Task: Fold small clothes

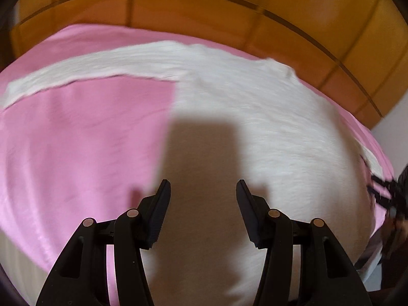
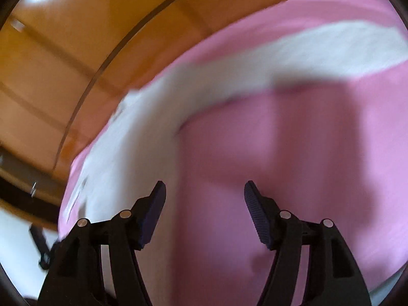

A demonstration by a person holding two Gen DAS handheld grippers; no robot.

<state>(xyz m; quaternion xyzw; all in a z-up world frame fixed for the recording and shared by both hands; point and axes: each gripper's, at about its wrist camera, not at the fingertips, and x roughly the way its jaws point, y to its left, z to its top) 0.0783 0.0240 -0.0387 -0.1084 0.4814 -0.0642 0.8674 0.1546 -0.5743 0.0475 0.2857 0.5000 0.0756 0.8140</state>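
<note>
1. Over the pink sheet [image 1: 63, 140], both claws hang free of cloth; the left claw [image 1: 203, 186] has its jaws apart and nothing between them, above the white garment [image 1: 255, 127].

2. Spread flat, the white garment fills the middle and 3 o'clock side of the left wrist view, with a long sleeve [image 1: 102, 66] reaching toward 10 o'clock along the far edge, near the wooden headboard [image 1: 204, 7].

3. Seen from the right wrist, the right claw [image 2: 204, 188] also stands apart and empty, over bare pink sheet, the garment arcing from 8 o'clock up to 2 o'clock; that view is blurred.

4. Judged from this layout, the step in hand is a fresh grasp for the next fold, likely bringing the sleeve in over the body.

5. A clean fold probably calls for pinching only the white fabric, near the sleeve end, so the sheet beneath is not caught.

6. Lifting low and laying the sleeve straight should keep the body unwrinkled.

7. Beyond the bed edge, at 3 o'clock in the left view, a dark strap [image 1: 385, 188] lies clear.
</note>
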